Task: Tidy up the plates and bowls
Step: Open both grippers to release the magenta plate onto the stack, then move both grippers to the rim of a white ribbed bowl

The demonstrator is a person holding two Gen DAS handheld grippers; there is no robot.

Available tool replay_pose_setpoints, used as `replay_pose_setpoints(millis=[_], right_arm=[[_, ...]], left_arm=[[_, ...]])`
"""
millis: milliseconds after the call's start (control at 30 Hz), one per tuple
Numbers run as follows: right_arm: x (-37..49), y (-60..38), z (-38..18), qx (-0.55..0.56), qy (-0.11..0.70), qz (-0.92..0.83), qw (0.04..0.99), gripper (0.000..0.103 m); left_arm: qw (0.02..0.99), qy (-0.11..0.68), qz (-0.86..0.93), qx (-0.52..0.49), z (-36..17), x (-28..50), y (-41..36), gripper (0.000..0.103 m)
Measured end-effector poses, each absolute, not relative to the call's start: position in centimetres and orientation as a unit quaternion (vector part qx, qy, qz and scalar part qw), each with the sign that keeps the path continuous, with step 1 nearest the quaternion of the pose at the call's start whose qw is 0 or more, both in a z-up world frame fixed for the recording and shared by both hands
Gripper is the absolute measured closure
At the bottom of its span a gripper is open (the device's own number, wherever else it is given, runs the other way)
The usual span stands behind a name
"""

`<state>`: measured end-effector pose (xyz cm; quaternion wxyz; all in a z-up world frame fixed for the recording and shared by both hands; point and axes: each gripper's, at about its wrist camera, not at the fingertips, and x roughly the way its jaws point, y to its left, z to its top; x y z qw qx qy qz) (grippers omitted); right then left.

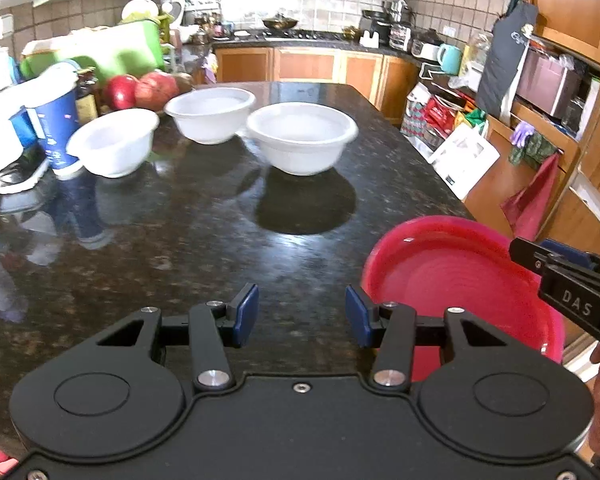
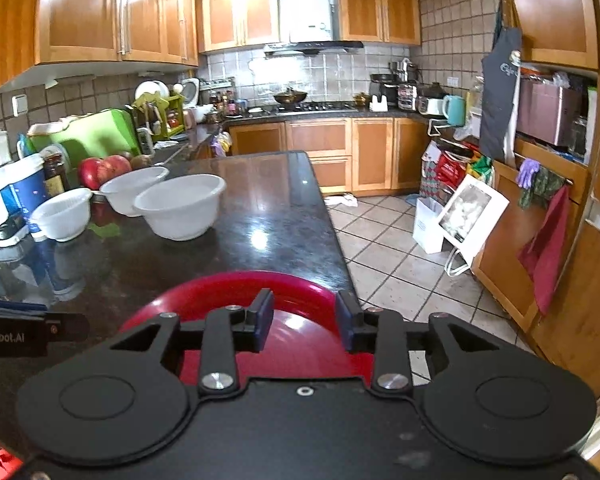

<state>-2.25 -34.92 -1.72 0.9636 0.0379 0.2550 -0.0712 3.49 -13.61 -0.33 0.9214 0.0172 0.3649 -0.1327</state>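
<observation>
Lying just ahead of the half-open, empty right gripper (image 2: 304,320), the red bowl (image 2: 236,292) is reached soonest; the left gripper (image 1: 302,314), likewise parted and empty, faces bare worktop (image 1: 180,216).

A glossy red plate (image 1: 460,280) sits at lower right on the black, brown-speckled granite counter (image 1: 200,240). Three plain white bowls (image 1: 302,138) stand mid-frame, beside a blue-and-white cup (image 1: 56,128) at left. Dark red pomegranates (image 1: 140,90) lie behind, before a lime-green bin (image 1: 116,50).
</observation>
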Motion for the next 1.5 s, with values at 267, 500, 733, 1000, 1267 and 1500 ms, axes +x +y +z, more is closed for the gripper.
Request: replay_pose_setpoints(millis=[267, 500, 733, 1000, 1267, 1500], right_arm=[[-2.0, -30.6, -0.5, 0.034, 0.247, -0.051, 0.967, 0.063], [-1.4, -24.9, 1.0, 0.024, 0.234, -0.036, 0.971, 0.063], [0.1, -18.5, 1.8, 0.028, 0.226, -0.013, 0.974, 0.063], [3.0, -12.5, 2.4, 0.03, 0.21, 0.003, 0.977, 0.063], [8.0, -10.2, 3.9, 0.011, 0.225, 0.043, 0.973, 0.063], [15.2, -10.8, 4.1, 0.022, 0.293, 0.102, 0.95, 0.063]], left_arm=[[0.926, 0.36, -0.118, 0.009, 0.1, 4.2, -8.4, 0.047], [0.931, 0.35, -0.099, 0.011, 0.9, 5.6, -2.2, 0.048], [0.937, 0.337, -0.087, 0.019, 1.5, 6.8, 3.4, 0.048], [0.94, 0.326, -0.093, 0.03, 1.8, 9.0, 7.5, 0.048], [0.941, 0.32, -0.104, 0.033, 3.2, 12.9, 8.0, 0.048], [0.927, 0.359, -0.106, 0.029, 3.2, 17.9, 6.9, 0.048]])
